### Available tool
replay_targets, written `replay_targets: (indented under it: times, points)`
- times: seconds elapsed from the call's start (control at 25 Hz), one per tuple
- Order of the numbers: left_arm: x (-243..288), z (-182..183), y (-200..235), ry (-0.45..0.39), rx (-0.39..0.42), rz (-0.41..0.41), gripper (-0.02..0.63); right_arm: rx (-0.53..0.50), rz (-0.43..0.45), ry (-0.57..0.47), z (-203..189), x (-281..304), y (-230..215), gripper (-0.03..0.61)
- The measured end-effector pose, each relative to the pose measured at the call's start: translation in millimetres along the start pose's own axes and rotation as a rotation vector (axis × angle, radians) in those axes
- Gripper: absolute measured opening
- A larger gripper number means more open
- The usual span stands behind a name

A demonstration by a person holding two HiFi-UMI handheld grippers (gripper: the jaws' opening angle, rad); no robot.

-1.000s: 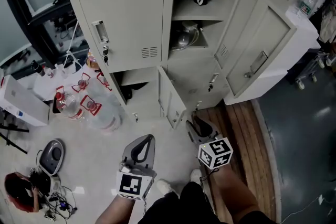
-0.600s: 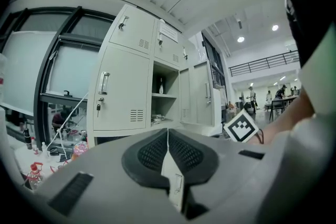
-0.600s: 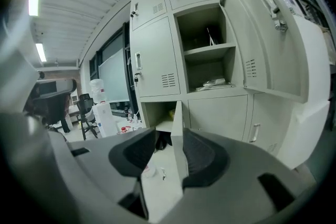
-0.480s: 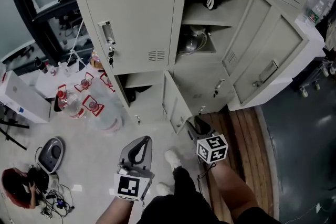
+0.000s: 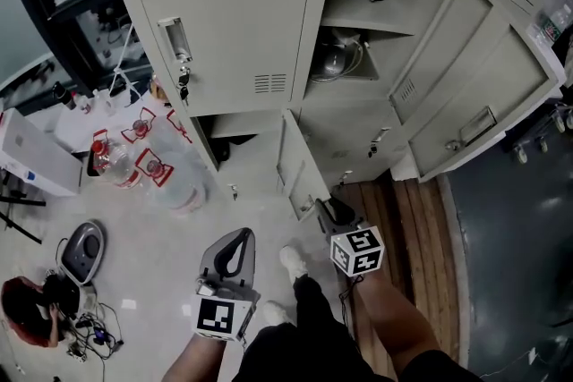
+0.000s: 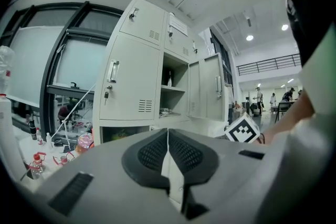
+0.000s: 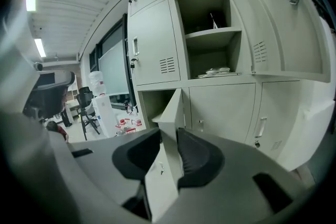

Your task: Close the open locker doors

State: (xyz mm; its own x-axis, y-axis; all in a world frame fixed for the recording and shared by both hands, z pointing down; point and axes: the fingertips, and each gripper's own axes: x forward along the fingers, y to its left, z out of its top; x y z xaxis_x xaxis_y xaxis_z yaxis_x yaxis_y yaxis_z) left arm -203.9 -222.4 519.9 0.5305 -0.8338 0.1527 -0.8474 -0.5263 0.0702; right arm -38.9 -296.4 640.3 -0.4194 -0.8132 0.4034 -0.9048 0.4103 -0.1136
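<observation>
Right gripper (image 5: 334, 212) sat at the free edge of the low door (image 5: 294, 167), nearer than the left gripper (image 5: 235, 255). Its jaws were apart and had just been closing. The door edge stood upright in the gap, with no pad seen pressing it. Left jaws were together, empty. The door pointed out at the person; closing likely meant swinging it left. The upper door (image 5: 483, 94) stood open, up and right.

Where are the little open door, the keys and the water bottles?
little open door (image 5: 295, 167), head view, middle of its panel
keys (image 5: 183, 90), head view, middle of the hanging bunch
water bottles (image 5: 176, 185), head view, clear side of one bottle
</observation>
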Motion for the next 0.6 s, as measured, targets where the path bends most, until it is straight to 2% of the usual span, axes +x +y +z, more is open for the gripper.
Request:
replay_targets:
  times: [0.24, 0.6]
  points:
    - [1, -7, 4, 0.009, -0.026, 0.012, 0.005, -0.074, 0.028, 0.015, -1, 6, 22, 0.098]
    - [-7, -8, 12, 0.012, -0.03, 0.046, 0.005, -0.081, 0.069, 0.016, 0, 19, 55, 0.104]
